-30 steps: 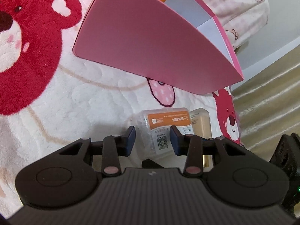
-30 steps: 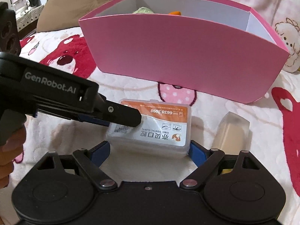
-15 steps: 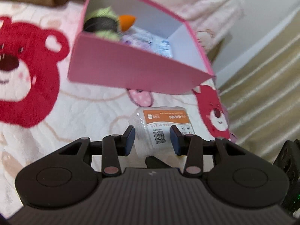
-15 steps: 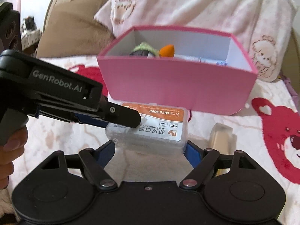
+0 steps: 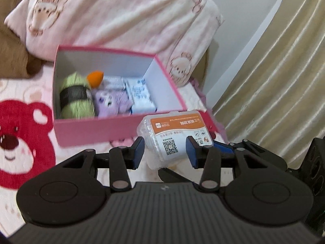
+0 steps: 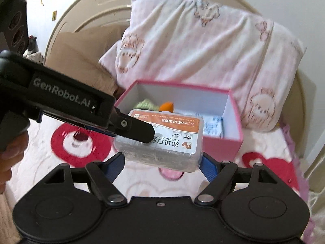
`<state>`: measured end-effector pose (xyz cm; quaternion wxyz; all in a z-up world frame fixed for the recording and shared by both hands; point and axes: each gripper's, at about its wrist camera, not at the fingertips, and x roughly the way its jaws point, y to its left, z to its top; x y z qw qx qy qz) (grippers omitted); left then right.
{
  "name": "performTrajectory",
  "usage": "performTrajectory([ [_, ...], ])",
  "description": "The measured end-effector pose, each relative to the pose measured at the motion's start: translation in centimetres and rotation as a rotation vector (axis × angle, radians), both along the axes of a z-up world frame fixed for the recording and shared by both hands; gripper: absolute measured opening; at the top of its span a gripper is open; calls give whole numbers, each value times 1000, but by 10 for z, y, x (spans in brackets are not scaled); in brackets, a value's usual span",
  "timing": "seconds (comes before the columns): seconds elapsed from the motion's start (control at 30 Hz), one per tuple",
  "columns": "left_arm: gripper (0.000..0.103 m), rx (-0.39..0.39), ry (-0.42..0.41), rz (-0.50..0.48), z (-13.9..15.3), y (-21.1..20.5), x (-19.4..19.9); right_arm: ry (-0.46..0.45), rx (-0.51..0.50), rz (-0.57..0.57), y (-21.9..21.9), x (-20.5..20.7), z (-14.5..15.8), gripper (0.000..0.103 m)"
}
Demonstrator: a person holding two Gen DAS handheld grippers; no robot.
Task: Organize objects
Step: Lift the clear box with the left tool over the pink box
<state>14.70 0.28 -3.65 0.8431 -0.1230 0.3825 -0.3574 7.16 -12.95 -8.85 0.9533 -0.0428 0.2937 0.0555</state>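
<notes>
Both jaws clamped on clear dental box (image 6: 160, 140), long axis crosswise between right gripper (image 6: 161, 162), left gripper (image 5: 165, 152).

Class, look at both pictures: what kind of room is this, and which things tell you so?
Most likely a bedroom, on a bed: a pink pillow with bear prints, a fleecy white blanket with red bears and a rounded cream headboard.

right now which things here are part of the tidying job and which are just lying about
Job:
- clear plastic box, held by both the left gripper and right gripper
- pink box
- yarn, purple pouch, tissue pack inside it

Lying about:
- pillow
- bear blanket
- curtain
</notes>
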Motion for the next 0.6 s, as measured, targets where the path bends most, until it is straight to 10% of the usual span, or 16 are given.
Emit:
performTrajectory([
  [0.6,45,-107,47,67,-3,-27,111,53,-117,26,-31,119,27,83],
])
